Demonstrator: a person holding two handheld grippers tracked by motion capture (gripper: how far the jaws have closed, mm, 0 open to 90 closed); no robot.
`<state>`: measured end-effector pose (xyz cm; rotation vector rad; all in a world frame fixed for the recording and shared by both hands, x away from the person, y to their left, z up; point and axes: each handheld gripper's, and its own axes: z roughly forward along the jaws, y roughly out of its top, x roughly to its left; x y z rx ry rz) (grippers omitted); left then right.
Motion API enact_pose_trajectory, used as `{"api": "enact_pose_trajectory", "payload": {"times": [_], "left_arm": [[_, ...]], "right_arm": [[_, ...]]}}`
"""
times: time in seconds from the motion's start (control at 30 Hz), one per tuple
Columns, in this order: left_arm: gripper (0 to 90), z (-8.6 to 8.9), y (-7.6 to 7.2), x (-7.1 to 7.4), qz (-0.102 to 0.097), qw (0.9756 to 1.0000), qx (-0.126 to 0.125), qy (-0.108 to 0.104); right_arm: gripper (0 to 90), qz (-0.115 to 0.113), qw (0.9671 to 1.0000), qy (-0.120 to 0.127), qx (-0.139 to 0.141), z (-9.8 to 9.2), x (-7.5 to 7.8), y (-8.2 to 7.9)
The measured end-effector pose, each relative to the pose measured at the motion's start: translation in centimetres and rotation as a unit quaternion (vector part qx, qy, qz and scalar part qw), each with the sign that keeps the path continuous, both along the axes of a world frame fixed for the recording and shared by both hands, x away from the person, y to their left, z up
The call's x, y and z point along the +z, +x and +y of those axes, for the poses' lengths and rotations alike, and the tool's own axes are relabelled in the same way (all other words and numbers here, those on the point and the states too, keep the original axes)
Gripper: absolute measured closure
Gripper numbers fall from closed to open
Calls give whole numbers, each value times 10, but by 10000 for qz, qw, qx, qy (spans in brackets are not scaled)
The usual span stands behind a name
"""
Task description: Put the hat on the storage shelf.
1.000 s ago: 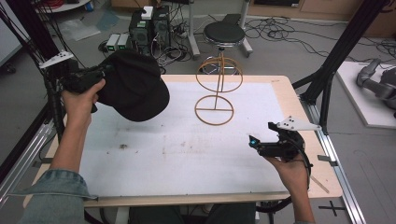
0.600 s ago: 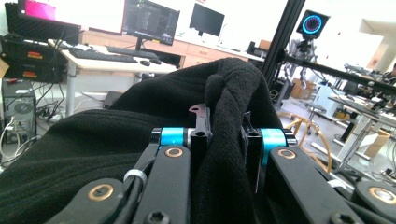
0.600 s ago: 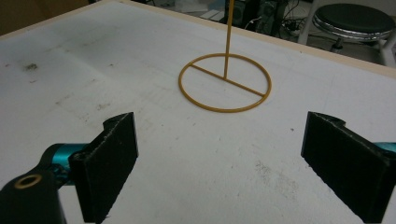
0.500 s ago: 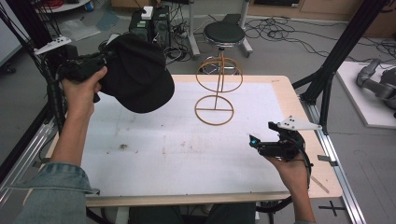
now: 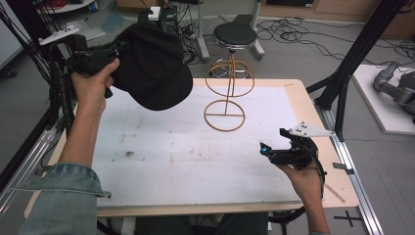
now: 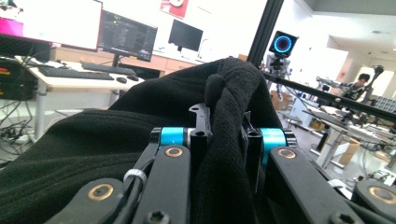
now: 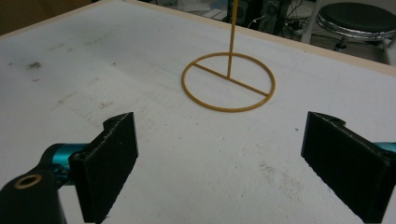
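A black cap (image 5: 154,68) is held in the air above the far left corner of the white table (image 5: 161,161), clear of its surface. It is gripped by the left gripper (image 5: 110,54), whose jaws are closed tightly on a fold of the black fabric; in the left gripper view the cloth (image 6: 224,121) is seen pinched between the two jaws and bunched above them. The left hand (image 5: 90,85) is raised at the far left, with a denim sleeve (image 5: 63,200) seen at the near left edge.

A thin yellow wire stand (image 5: 227,93), made of a ring base, an upright rod and an upper ring, is set on the table's far middle, just right of the cap and apart from it.

The right gripper (image 5: 274,152) is held by the right hand (image 5: 303,178) low over the near right of the table. Its jaws are spread wide with nothing between them, and are pointed toward the stand's base ring (image 7: 229,84).
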<state>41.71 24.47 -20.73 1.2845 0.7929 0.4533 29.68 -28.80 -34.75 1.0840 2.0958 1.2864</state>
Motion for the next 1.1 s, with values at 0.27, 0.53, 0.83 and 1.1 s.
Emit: {"api": "enact_pose_trajectory", "payload": {"times": [0.27, 0.53, 0.83, 1.1], "left_arm": [[792, -13, 4, 8, -139, 9997, -193, -114], [793, -28, 14, 12, -162, 9986, -396, -321], [792, -52, 28, 9, -153, 9964, -668, -508], [792, -77, 43, -2, 30, 9950, -830, -552]], "right_arm": [[106, -18, 10000, -10, 25, 0, 0, 0], [106, 24, 10000, 17, -42, -5, -2, -5], [106, 60, 9999, -1, -128, -11, -4, -12], [106, 49, 9999, -63, -101, -9, -4, -16]]}}
